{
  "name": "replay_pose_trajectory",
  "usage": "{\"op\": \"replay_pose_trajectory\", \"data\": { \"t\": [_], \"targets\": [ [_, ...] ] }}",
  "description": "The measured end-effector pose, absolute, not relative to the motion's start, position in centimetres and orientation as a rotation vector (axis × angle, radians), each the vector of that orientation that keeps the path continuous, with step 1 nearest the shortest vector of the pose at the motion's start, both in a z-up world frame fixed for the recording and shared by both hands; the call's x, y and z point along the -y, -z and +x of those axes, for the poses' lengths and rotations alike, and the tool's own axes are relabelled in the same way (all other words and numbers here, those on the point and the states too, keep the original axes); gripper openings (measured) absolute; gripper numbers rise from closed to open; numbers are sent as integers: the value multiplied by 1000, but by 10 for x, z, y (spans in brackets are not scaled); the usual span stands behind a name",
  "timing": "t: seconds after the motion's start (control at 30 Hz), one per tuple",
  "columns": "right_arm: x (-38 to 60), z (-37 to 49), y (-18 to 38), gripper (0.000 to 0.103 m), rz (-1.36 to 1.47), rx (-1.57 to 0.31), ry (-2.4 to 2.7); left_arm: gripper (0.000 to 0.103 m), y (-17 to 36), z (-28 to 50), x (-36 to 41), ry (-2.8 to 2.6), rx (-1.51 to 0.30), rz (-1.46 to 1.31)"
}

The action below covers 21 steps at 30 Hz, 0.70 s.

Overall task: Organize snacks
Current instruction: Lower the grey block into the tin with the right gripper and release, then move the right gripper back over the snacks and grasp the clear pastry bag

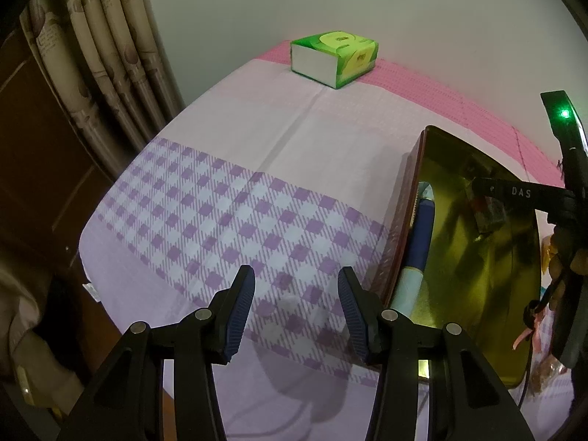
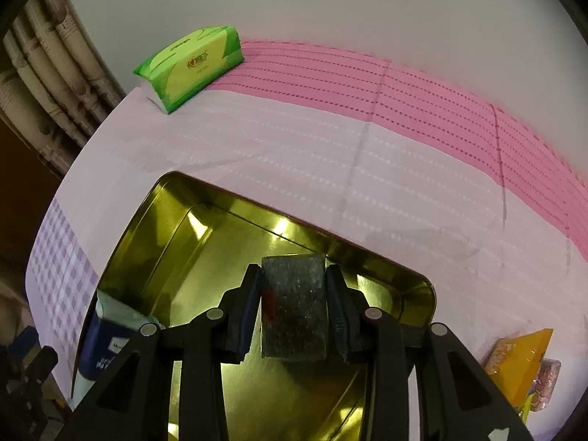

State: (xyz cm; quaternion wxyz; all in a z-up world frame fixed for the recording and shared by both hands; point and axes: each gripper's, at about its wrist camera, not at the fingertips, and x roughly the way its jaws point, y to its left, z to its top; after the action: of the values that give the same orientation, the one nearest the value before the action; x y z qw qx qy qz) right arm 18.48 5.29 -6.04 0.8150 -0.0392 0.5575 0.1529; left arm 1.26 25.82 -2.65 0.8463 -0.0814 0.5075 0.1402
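Note:
A gold-lined tin box (image 2: 205, 242) stands open on the cloth-covered table; it also shows in the left wrist view (image 1: 477, 294) at the right. My right gripper (image 2: 293, 294) is shut on a small dark snack packet (image 2: 294, 316) and holds it over the inside of the tin. The right gripper (image 1: 488, 205) with the packet shows over the tin in the left wrist view. A blue and light-blue snack pack (image 2: 103, 345) lies along the tin's left wall. My left gripper (image 1: 296, 286) is open and empty over the checked cloth, left of the tin.
A green tissue pack (image 1: 332, 58) sits at the table's far edge by the wall. An orange snack bag (image 2: 522, 364) and a pink-patterned packet (image 2: 547, 382) lie right of the tin. Curtains (image 1: 103, 55) hang at the left, past the table edge.

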Motion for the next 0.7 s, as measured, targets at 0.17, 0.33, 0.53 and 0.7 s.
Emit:
{"op": "replay_pose_trajectory", "data": {
  "t": [0.17, 0.33, 0.53, 0.7],
  "targets": [
    [-52, 183, 52, 41, -99, -1168, -332, 48, 27, 13, -258, -294, -1071, -168],
    [-38, 169, 30, 41, -113, -1142, -345, 48, 26, 13, -258, -293, -1068, -168],
    [-4, 147, 4, 41, -102, -1126, -329, 48, 22, 12, -253, -285, -1054, -156],
    [43, 121, -10, 42, -81, -1125, -283, 48, 17, 10, -240, -254, -1041, -119]
  ]
}}
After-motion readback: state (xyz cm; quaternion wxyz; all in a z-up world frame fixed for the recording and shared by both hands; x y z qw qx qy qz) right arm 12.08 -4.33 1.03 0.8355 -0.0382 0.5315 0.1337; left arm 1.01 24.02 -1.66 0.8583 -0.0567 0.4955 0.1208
